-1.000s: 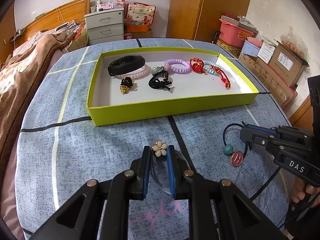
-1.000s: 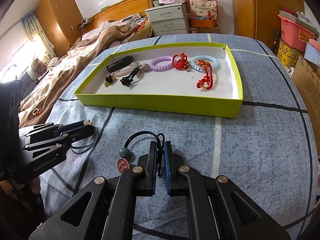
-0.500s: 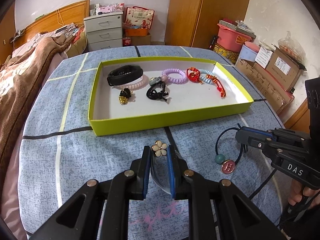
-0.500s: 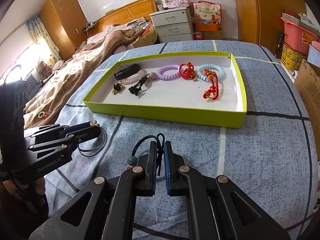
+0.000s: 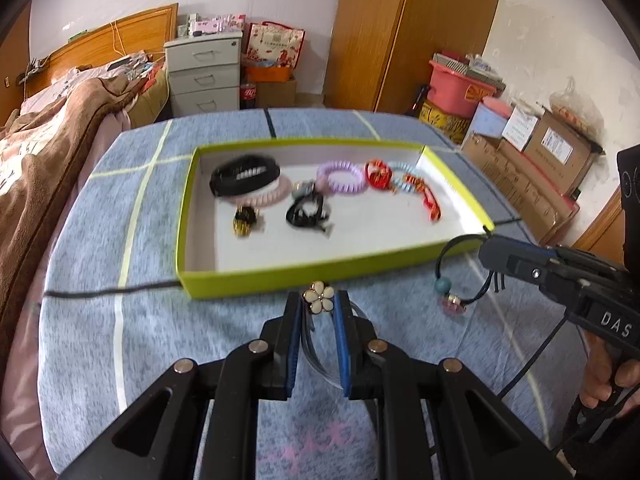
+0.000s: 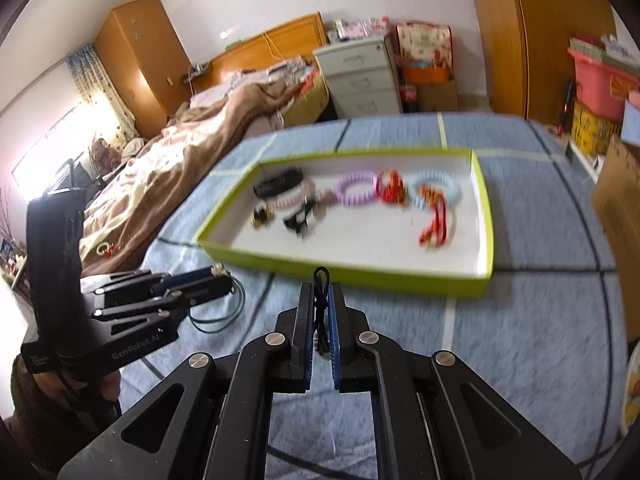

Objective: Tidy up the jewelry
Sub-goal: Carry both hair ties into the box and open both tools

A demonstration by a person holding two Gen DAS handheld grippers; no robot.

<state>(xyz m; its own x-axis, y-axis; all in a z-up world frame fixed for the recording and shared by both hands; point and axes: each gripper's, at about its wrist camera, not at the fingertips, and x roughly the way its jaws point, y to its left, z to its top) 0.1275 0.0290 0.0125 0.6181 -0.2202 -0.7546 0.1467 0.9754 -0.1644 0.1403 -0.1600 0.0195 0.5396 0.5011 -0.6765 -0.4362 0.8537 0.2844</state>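
Carrying both pieces above the worktop [image 5: 100, 320], you have the left hand-held gripper [image 5: 318, 300] clamped on the flower hair tie [image 5: 318, 297] and the right hand-held gripper [image 6: 319, 300] pinching the dark beaded cord [image 5: 452, 276]; clear the tray [image 5: 312, 272] wall, then release over bare floor.

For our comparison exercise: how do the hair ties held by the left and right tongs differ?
The flower hair tie bears a cream flower; the bead hair tie carries a teal bead and pink charm. The first has a thin greyish loop, the second a dark cord. Both are clamped, short of the green tray.
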